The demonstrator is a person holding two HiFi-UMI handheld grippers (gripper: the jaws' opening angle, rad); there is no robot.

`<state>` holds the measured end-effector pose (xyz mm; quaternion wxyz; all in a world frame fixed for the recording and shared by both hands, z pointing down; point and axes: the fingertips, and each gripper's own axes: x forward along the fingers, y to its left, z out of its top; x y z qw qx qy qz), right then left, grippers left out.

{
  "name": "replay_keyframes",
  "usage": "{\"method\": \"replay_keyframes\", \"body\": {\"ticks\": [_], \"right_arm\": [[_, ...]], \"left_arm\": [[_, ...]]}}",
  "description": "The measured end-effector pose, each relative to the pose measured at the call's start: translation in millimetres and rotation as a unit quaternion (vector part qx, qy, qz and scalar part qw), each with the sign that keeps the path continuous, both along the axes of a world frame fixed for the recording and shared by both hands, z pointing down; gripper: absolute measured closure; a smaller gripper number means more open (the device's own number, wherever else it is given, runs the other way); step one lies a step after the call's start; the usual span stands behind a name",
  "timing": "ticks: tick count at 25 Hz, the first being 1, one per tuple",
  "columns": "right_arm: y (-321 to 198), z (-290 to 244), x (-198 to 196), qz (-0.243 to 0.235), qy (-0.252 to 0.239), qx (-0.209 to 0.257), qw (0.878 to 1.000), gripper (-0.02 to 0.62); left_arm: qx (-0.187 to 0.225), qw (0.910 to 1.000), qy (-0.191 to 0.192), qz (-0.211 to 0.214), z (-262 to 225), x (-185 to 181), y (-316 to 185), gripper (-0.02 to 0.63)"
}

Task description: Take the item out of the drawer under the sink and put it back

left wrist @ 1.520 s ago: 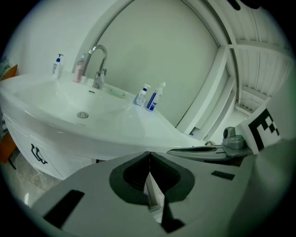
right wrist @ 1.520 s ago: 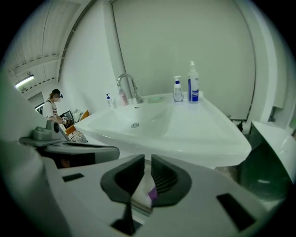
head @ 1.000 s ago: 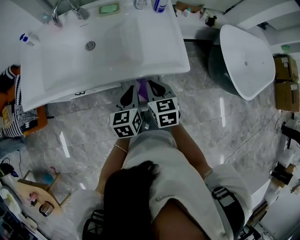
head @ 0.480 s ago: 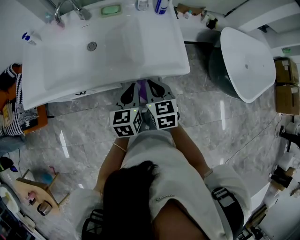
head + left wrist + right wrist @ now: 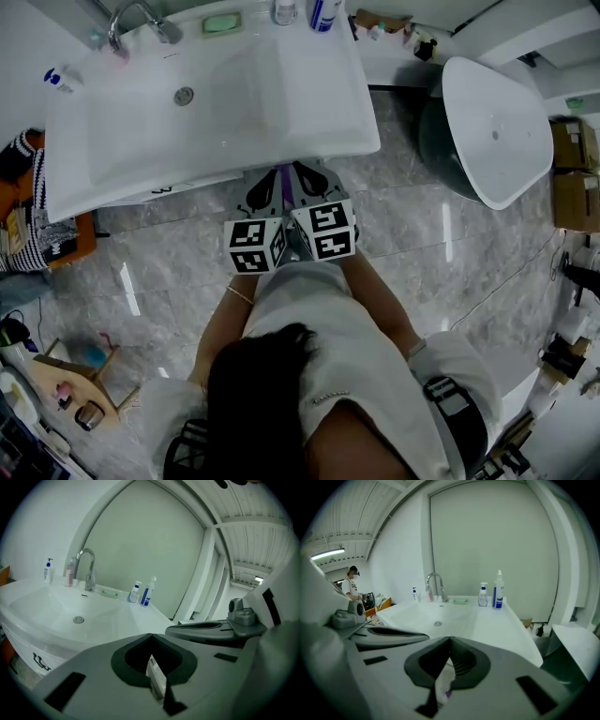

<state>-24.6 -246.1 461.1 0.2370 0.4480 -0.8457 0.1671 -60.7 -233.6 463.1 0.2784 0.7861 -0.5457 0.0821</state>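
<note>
In the head view both grippers are side by side, just in front of the white sink's front edge, pointing under it. The left gripper and the right gripper each have their jaws closed tip to tip. A narrow purple item shows between the two grippers. In the left gripper view the left gripper has a pale flat thing showing in the gap behind its tips. In the right gripper view the right gripper shows a whitish thing with a purple bit there. I cannot tell if either is pinched. The drawer is hidden.
A faucet, a green soap dish and bottles stand along the sink's back. A white tub sits at the right, cardboard boxes beyond it. A wooden rack is at lower left. A person stands far off.
</note>
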Motion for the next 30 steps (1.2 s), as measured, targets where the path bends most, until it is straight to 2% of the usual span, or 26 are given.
{"method": "replay_keyframes", "body": {"ticks": [4,10,11,13,16,19,26,30], "right_arm": [[-1,4,0,-0.002,-0.002,-0.008,1.000,0.580],[2,29,3,-0.006,-0.017,-0.073,0.997,0.573],[3,32,3,-0.011,-0.020,-0.082,0.996,0.559],[6,41,2,-0.022,-0.023,-0.100,0.995,0.463],[9,56,4,-0.027,-0.015,-0.120,0.992,0.460],[11,73,4,-0.034,-0.011,-0.144,0.989,0.422],[9,111,5,-0.045,0.006,-0.181,0.982,0.409],[5,132,5,-0.042,0.006,-0.205,0.978,0.402]], "left_arm": [[-0.008,0.9999,-0.002,-0.007,5,-1,-2,0.601],[-0.033,0.9991,0.004,-0.026,20,-8,-4,0.603],[-0.040,0.9987,0.005,-0.030,25,-10,-4,0.603],[-0.056,0.9977,0.005,-0.036,35,-13,-2,0.603],[-0.081,0.9958,0.003,-0.043,52,-17,3,0.603],[-0.099,0.9938,-0.001,-0.052,67,-21,4,0.603],[-0.145,0.9879,0.002,-0.053,104,-26,0,0.603],[-0.167,0.9846,-0.015,-0.050,127,-27,4,0.603]]}}
